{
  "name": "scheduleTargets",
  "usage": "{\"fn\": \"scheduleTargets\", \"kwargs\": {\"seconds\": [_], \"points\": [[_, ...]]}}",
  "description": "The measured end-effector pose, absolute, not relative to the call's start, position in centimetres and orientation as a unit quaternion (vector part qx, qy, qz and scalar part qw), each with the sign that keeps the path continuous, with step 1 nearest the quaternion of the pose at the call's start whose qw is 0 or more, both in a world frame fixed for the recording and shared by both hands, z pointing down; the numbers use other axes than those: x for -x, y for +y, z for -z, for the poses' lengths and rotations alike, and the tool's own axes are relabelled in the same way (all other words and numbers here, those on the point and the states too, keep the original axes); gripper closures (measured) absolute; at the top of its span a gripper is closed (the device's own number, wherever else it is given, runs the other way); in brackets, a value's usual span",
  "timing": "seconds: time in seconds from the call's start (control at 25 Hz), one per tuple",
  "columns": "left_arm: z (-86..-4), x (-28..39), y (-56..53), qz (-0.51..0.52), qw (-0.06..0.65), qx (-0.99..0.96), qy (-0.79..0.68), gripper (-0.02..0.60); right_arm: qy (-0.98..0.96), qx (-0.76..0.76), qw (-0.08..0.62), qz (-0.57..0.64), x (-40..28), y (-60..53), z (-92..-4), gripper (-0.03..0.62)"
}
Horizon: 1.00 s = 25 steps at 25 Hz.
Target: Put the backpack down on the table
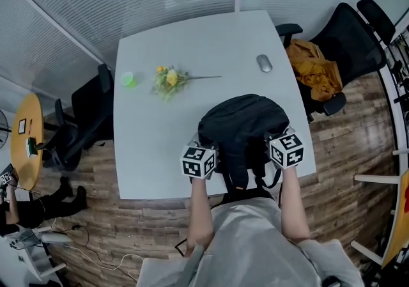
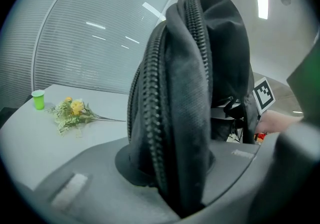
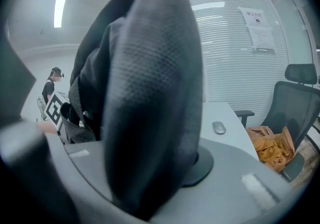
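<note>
A: Table, pale grey rectangular top (image 1: 153,151), is filling the middle. Next?
B: Black mesh office chair (image 1: 348,33) is standing at its right side, crumpled orange cloth (image 1: 313,69) lying on the seat.
A: Backpack?
B: Black fabric backpack (image 1: 241,124) is standing upright over the table's near edge, straps hanging off toward the person. Can't tell if its base is touching.
A: Tongs?
B: Left gripper (image 2: 170,168) is pinching the zippered side and right gripper (image 3: 155,168) is squeezing the opposite side, both sets of jaws narrowed onto fabric.
A: Small stuff?
B: Yellow flower bunch (image 1: 169,80) is lying mid-table, grey computer mouse (image 1: 264,62) sitting far right, small green cup (image 1: 128,79) sitting just left of the flowers.
</note>
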State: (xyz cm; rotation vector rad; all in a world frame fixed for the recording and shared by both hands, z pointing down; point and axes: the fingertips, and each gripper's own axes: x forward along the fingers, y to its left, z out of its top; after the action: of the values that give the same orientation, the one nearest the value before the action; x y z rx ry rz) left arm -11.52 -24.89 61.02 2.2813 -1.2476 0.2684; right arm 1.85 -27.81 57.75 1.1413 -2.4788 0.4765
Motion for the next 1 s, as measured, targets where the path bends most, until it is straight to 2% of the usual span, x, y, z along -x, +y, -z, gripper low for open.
{"fn": "scheduleTargets", "kwargs": {"seconds": [1.0], "points": [[-67.7,12.6,-31.3,-0.146,0.312,-0.813,-0.469,0.491,-0.863,-0.381,0.229,-0.242,-1.7,-34.8,-65.6,0.475]]}}
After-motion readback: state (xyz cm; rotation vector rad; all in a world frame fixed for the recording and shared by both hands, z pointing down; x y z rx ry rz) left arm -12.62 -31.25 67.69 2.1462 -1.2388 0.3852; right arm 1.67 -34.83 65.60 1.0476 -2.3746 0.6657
